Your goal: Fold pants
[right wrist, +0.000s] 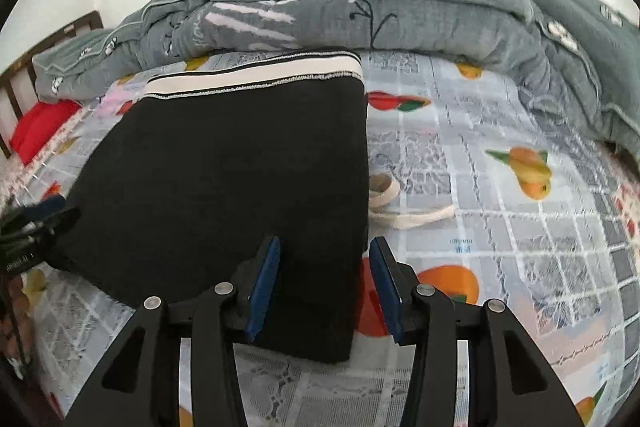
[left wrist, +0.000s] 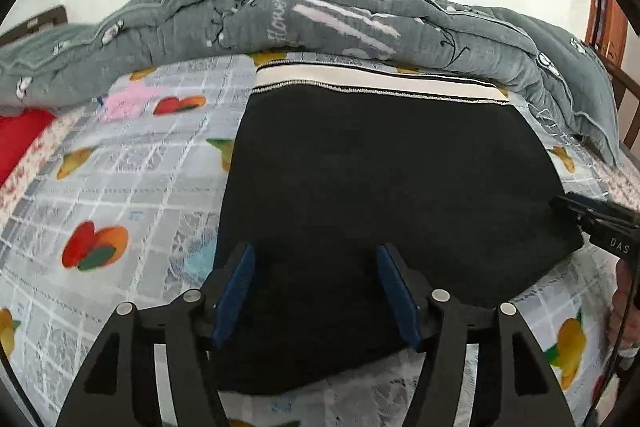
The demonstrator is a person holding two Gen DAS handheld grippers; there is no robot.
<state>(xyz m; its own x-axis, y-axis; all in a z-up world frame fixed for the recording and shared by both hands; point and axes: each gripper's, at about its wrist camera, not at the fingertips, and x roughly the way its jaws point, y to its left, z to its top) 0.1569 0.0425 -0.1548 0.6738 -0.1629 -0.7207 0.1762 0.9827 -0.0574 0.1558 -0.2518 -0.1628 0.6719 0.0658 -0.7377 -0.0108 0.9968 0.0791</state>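
Observation:
The black pants (left wrist: 384,179) lie folded flat on the bed, their white-striped waistband (left wrist: 372,83) at the far end. My left gripper (left wrist: 316,259) is open and empty, just above the pants' near left part. The pants show in the right wrist view (right wrist: 240,163) too, with a cream drawstring (right wrist: 400,215) trailing out at their right edge. My right gripper (right wrist: 324,251) is open and empty, straddling the pants' near right edge. The right gripper also shows in the left wrist view (left wrist: 592,215) at the pants' right side. The left gripper (right wrist: 36,219) shows at the pants' left side.
The bed sheet (left wrist: 120,195) is grey checked with fruit prints. A bunched grey quilt (left wrist: 280,7) lies along the far side and curves round the right (right wrist: 580,67). A red pillow (left wrist: 20,139) sits at far left by a wooden bed rail (right wrist: 24,75).

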